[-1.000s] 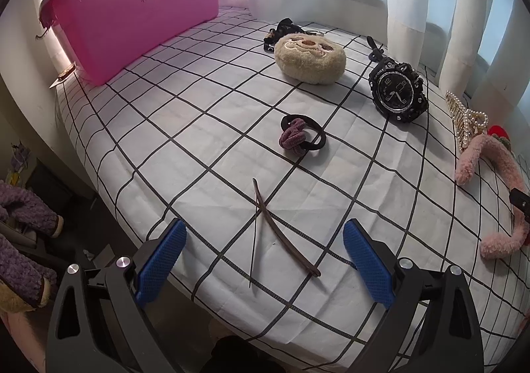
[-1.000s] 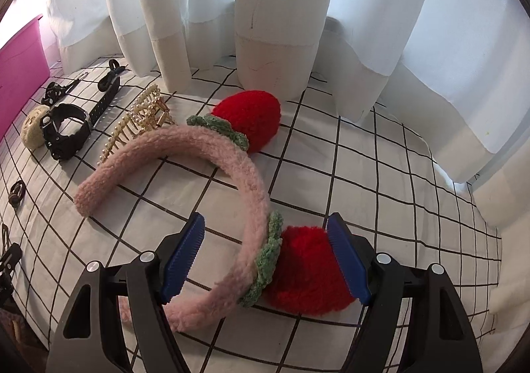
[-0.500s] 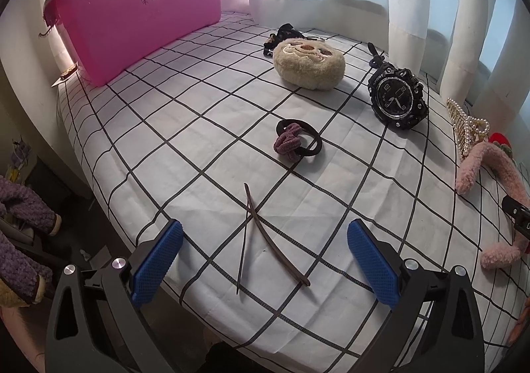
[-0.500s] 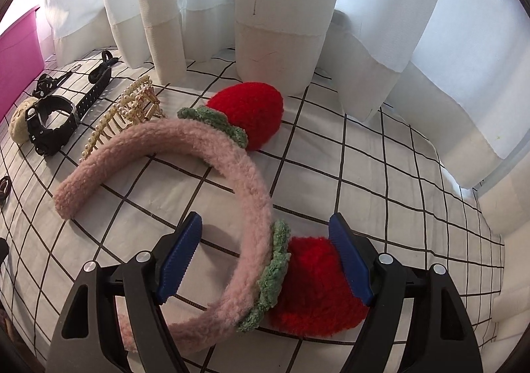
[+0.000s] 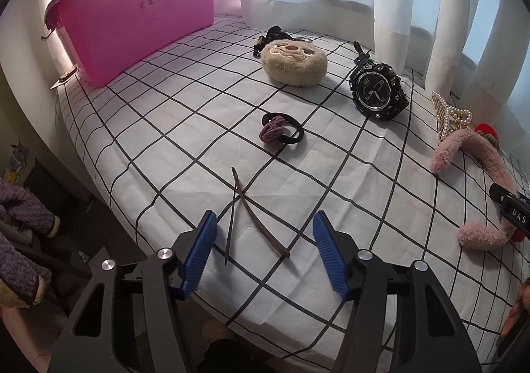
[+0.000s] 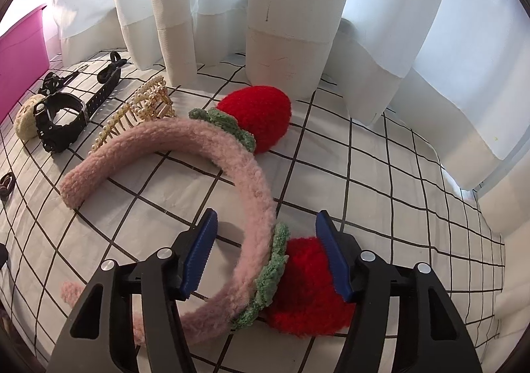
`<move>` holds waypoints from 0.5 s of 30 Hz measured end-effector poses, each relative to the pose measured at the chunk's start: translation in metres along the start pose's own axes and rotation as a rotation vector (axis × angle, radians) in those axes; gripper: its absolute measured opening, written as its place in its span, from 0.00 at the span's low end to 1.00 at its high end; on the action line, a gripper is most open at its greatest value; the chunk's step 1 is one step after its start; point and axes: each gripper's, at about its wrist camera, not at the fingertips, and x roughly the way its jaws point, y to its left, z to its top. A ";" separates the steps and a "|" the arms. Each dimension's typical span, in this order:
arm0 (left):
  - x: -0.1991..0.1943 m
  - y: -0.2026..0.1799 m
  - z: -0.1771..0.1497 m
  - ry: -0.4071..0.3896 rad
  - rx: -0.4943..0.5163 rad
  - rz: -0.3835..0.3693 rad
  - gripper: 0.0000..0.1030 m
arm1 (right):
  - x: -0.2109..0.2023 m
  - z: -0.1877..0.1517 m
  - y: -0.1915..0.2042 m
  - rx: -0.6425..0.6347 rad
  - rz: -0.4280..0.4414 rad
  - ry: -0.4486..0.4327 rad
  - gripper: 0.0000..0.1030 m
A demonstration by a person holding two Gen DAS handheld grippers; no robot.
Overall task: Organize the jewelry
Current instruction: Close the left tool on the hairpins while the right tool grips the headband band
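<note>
A thin brown hair clip [image 5: 261, 227] lies on the checked cloth between the blue pads of my left gripper [image 5: 264, 224]. Its jaws are closing and neither pad touches the clip. My right gripper [image 6: 266, 220] straddles a fuzzy pink headband [image 6: 185, 138] near its lower red strawberry pompom [image 6: 308, 290]. Those jaws are closing too. The right pad is at the pompom's edge and the left pad stands clear of the band. A second strawberry [image 6: 261, 111] sits on the band's far side.
A pink tub [image 5: 132, 25] stands at the back left. On the cloth lie a purple hair tie [image 5: 278, 133], a beige plush piece [image 5: 293, 62], a black watch [image 5: 376, 88] and a pearl claw clip [image 6: 142, 111]. White curtains hang behind. The bed edge runs along the left.
Both grippers' jaws have narrowed around what lies between them. The hands have barely shifted.
</note>
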 end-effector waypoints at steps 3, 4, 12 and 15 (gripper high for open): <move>0.000 0.001 0.004 0.004 0.003 -0.012 0.23 | 0.000 0.000 -0.001 -0.006 -0.012 -0.003 0.30; 0.001 0.003 0.005 0.007 -0.006 -0.014 0.21 | 0.000 0.000 -0.002 -0.004 -0.007 -0.004 0.30; 0.001 0.012 0.010 0.016 -0.017 -0.009 0.13 | -0.010 -0.002 -0.010 0.054 0.041 -0.032 0.21; -0.002 0.013 0.015 0.012 -0.018 -0.010 0.13 | -0.020 -0.003 -0.014 0.074 0.053 -0.063 0.20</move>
